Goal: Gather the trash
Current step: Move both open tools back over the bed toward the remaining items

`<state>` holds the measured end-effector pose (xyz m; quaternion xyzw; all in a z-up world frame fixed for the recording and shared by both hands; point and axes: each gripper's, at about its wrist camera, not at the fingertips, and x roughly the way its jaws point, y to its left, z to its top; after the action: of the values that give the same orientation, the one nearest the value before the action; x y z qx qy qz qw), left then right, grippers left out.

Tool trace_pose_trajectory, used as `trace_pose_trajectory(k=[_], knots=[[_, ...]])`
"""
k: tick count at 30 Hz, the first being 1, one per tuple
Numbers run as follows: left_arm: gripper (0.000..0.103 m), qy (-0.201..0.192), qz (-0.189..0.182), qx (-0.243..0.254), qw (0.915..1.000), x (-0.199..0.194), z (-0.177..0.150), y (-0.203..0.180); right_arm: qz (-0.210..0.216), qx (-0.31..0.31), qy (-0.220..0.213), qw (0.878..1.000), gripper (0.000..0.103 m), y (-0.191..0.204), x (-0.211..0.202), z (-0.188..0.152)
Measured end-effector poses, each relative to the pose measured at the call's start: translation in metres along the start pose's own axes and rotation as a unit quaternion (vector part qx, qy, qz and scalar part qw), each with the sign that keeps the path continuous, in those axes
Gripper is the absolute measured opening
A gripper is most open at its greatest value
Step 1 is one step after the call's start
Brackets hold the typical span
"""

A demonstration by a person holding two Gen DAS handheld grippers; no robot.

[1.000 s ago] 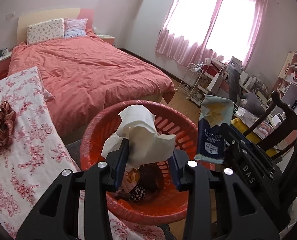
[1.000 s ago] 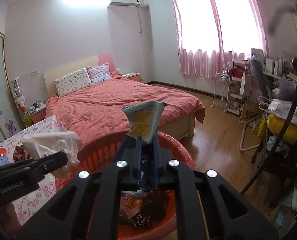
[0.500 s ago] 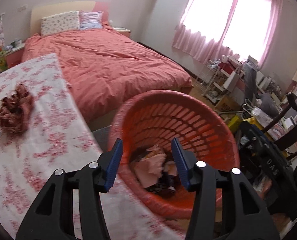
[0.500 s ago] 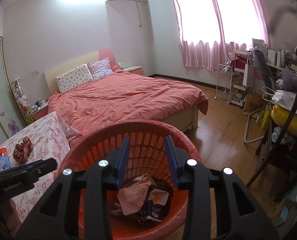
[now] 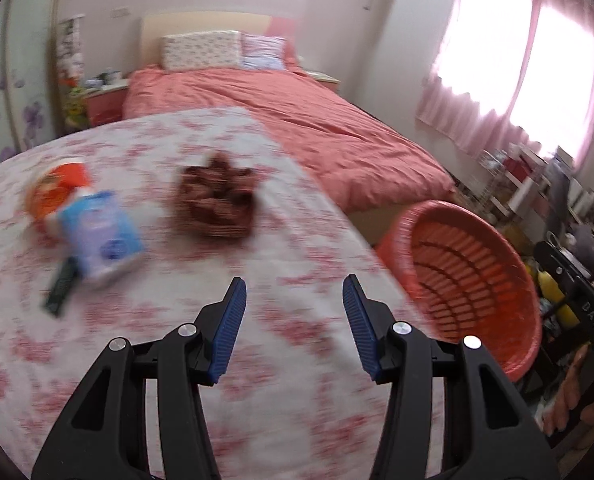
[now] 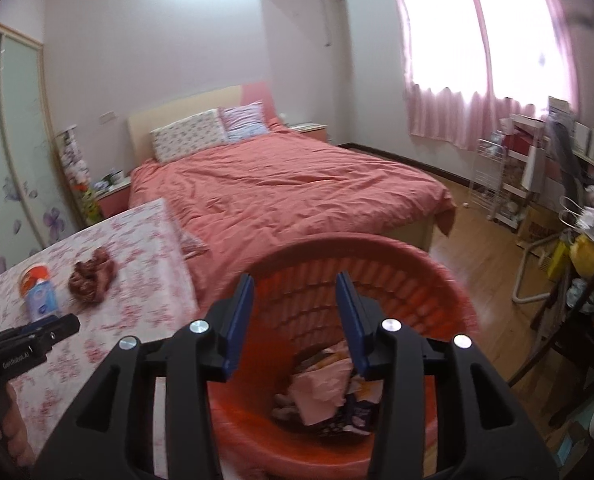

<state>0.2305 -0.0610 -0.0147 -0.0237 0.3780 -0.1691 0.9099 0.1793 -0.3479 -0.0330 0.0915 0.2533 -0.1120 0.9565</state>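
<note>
right wrist: trash (image 6: pixel 325 392) in basket (image 6: pixel 449 280) | left wrist: interior hidden

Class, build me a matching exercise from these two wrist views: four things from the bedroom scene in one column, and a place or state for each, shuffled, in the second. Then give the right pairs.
Column 1
1. red basket
2. brown scrunchie
3. left claw
4. crumpled tissue

Column 2
A. open and holding nothing, above the floral tablecloth
B. lying inside the basket with other trash
C. standing beside the table, under the right claw
D. lying on the tablecloth, right of the blue and white packet

Pairs: 1-C, 2-D, 3-A, 4-B
</note>
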Motion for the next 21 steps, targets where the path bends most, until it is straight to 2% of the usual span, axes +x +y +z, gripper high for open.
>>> trace_pose_trajectory(k=[9,16,21], knots=[[0.051,-0.018,0.08,-0.049,0.9954,-0.034,-0.01,0.088,0.081,-0.076,0.024,0.994,0.051,0.093,0.003,-0.002],[0.051,-0.02,0.123,-0.094,0.9877,-0.054,-0.023,0.148,0.161,-0.125,0.064,0.977,0.052,0.179,0.015,-0.014],[0.057,-0.03,0.139,-0.118,0.9827,-0.07,-0.029,0.182,0.216,-0.138,0.111,0.96,0.052,0.239,0.036,-0.024]])
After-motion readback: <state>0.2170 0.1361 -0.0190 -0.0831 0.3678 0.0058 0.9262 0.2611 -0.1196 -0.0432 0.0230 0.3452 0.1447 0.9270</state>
